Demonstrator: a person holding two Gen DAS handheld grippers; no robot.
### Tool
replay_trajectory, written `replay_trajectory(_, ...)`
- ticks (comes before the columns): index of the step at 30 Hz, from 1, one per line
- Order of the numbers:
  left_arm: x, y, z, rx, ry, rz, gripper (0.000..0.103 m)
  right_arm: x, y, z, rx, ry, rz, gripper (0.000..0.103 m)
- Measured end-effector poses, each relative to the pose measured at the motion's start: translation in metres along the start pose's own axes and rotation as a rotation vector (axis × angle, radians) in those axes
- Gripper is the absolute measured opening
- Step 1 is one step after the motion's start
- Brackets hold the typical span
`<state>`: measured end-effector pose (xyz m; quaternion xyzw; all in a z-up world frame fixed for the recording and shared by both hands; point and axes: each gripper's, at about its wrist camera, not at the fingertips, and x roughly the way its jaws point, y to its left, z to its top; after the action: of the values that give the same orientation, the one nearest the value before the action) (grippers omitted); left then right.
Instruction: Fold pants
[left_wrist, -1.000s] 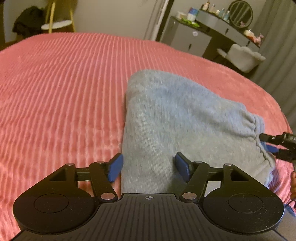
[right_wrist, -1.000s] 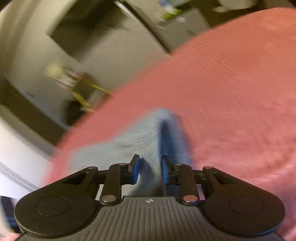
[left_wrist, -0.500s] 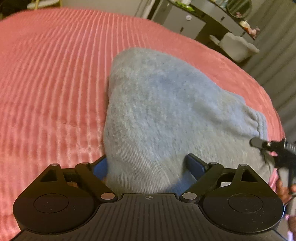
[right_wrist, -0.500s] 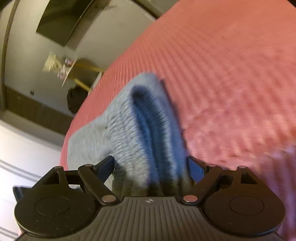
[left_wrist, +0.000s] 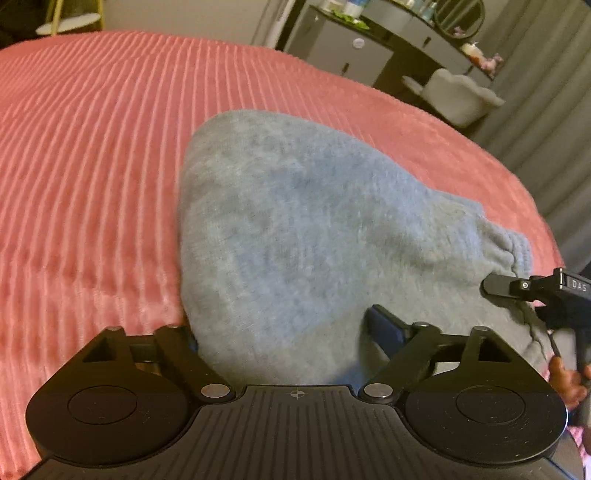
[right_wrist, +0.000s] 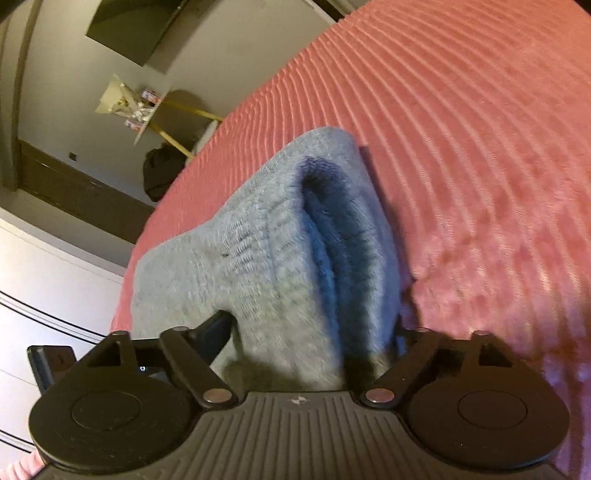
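Folded grey pants (left_wrist: 295, 221) lie on the pink ribbed bedspread (left_wrist: 92, 166). My left gripper (left_wrist: 282, 325) straddles their near edge. Its jaws are closing with the cloth between them, and the left finger is hidden behind the fabric. In the right wrist view the gathered waistband end of the pants (right_wrist: 295, 251) bulges up between the fingers of my right gripper (right_wrist: 310, 325), which stands wide open around it. That right gripper (left_wrist: 517, 299) also shows in the left wrist view at the pants' right end, with a hand under it.
The bedspread (right_wrist: 480, 147) stretches far to the left and beyond the pants. A grey dresser (left_wrist: 343, 48) with a round mirror and a white chair (left_wrist: 454, 96) stand past the bed's far right corner. A yellow-legged stand (right_wrist: 173, 125) and a dark bag sit by the wall.
Both grippers have come in closer over the pants. The right jaws went from narrow to wide around the waistband end. The left jaws spread around the near edge.
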<state>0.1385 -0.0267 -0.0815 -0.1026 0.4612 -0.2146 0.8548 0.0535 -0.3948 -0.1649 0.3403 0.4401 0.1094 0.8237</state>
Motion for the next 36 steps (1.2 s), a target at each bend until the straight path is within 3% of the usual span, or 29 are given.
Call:
replay_trajectory(1,-0.003,0.0,0.002,-0.016,-0.007,-0.009,0.067,-0.001,0.003,-0.001,0.018,-0.011,-0.014,0.085)
replay_trajectory(3,-0.012,0.009,0.005,-0.081,-0.025,-0.04,0.043,-0.003,0.015,-0.004,0.01,-0.044,-0.047,0.066)
replay_trajectory(6,-0.023,0.016,0.013,-0.154,-0.055,-0.09,0.038,-0.017,0.028,-0.008,-0.024,-0.092,-0.02,0.052)
replay_trajectory(10,-0.039,-0.004,0.03,-0.118,-0.131,-0.107,0.038,-0.034,0.057,0.007,-0.076,-0.154,0.027,0.05)
replay_trajectory(11,-0.04,-0.006,0.035,-0.128,-0.141,-0.103,0.039,-0.037,0.063,0.014,-0.079,-0.169,0.041,0.05)
replay_trajectory(12,-0.041,-0.01,0.041,-0.129,-0.146,-0.074,0.046,-0.042,0.069,0.021,-0.084,-0.188,0.043,0.051)
replay_trajectory(13,-0.04,-0.014,0.045,-0.12,-0.15,-0.011,0.052,-0.045,0.073,0.027,-0.088,-0.199,0.024,0.053)
replay_trajectory(14,-0.04,-0.016,0.048,-0.11,-0.154,0.064,0.058,-0.048,0.074,0.035,-0.079,-0.209,-0.012,0.065)
replay_trajectory(15,-0.04,-0.018,0.05,-0.094,-0.156,0.137,0.056,-0.051,0.073,0.041,-0.059,-0.224,-0.056,0.077)
replay_trajectory(16,-0.041,-0.018,0.049,-0.074,-0.153,0.181,0.056,-0.057,0.071,0.045,-0.03,-0.261,-0.106,0.08)
replay_trajectory(18,-0.047,-0.017,0.038,-0.056,-0.155,0.187,0.058,-0.076,0.067,0.04,-0.017,-0.34,-0.128,0.082)
replay_trajectory(20,-0.056,-0.016,0.022,-0.065,-0.16,0.154,0.064,-0.089,0.06,0.025,0.025,-0.356,-0.121,0.084)
replay_trajectory(24,-0.061,-0.015,-0.02,-0.101,-0.138,0.126,0.068,-0.093,0.041,-0.026,0.139,-0.343,0.001,0.084)
replay_trajectory(28,-0.067,-0.012,-0.048,-0.17,-0.149,0.139,0.075,-0.076,0.024,-0.066,0.228,-0.315,0.039,0.077)
replay_trajectory(32,-0.074,-0.013,-0.066,-0.174,-0.172,0.157,0.076,-0.057,0.005,-0.082,0.336,-0.283,0.015,0.042)
replay_trajectory(35,-0.081,-0.008,-0.081,-0.203,-0.196,0.168,0.077,-0.063,0.004,-0.084,0.347,-0.343,0.02,0.041)
replay_trajectory(36,-0.082,-0.005,-0.083,-0.225,-0.197,0.17,0.077,-0.067,0.002,-0.085,0.349,-0.362,-0.016,0.041)
